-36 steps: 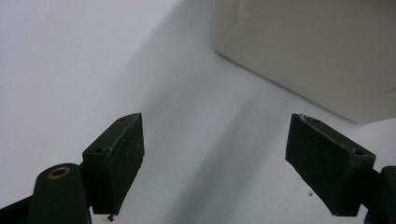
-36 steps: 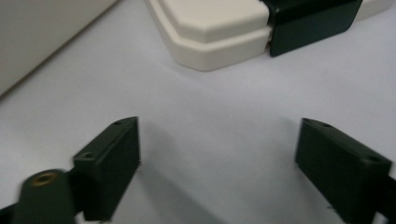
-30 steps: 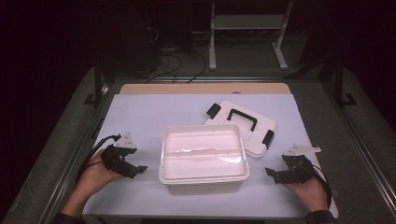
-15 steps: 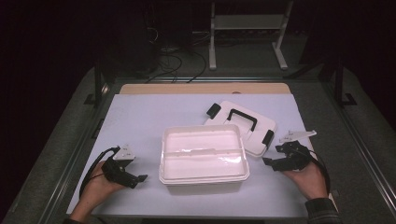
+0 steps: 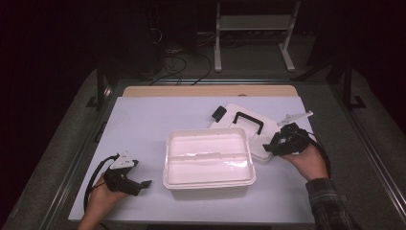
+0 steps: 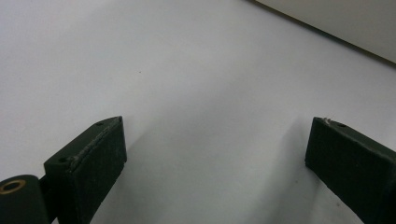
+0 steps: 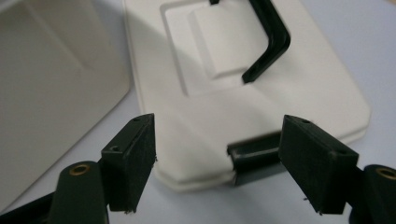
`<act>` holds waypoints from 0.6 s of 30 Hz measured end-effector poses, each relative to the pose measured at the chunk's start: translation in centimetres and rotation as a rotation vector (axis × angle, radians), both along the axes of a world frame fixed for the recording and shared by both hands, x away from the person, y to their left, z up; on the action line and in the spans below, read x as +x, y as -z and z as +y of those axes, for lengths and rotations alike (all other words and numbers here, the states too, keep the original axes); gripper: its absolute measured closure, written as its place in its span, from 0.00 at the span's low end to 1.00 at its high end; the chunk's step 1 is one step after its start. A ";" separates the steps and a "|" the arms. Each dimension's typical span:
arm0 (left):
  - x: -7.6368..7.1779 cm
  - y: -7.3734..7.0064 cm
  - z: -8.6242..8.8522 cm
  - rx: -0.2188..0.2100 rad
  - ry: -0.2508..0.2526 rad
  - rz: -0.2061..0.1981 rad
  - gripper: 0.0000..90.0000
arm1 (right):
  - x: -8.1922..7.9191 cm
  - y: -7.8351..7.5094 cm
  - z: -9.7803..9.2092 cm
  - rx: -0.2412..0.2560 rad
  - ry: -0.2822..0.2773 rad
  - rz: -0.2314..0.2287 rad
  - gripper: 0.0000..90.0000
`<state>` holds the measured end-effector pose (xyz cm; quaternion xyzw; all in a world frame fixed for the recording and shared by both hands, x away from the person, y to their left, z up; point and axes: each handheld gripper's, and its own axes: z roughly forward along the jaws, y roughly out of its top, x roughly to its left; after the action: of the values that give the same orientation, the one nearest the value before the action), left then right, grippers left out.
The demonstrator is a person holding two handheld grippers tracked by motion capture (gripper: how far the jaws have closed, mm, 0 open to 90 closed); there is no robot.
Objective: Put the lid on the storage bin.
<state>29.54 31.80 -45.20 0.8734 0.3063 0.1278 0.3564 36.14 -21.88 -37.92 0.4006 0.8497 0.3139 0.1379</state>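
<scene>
A white box (image 5: 208, 157) with no top is seen in the middle of the pale table (image 5: 143, 120). Its white lid (image 5: 244, 127), with a black handle (image 5: 249, 120), lies flat at 2 o'clock from the box, partly tucked behind it. The right gripper (image 7: 217, 154) is held wide open over the lid's near edge, by a black clip (image 7: 254, 156); nothing is gripped. The left gripper (image 6: 215, 154) is held wide open above bare table at 8 o'clock from the box. The lid's far end is cut off in the right gripper view.

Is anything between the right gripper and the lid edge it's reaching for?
Nothing visible. The right gripper, jaws open, sits right at the lid's near edge by its black clip, apart from the container.
</scene>
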 end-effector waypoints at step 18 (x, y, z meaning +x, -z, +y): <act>0.0 0.1 -0.1 0.006 -0.029 0.005 0.00 | 6.9 -2.1 2.3 -0.011 -0.064 0.005 0.30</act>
<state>29.59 31.69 -45.30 0.8703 0.3194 0.1315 0.3512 43.03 -19.56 -35.84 0.3734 0.8642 0.3122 0.1278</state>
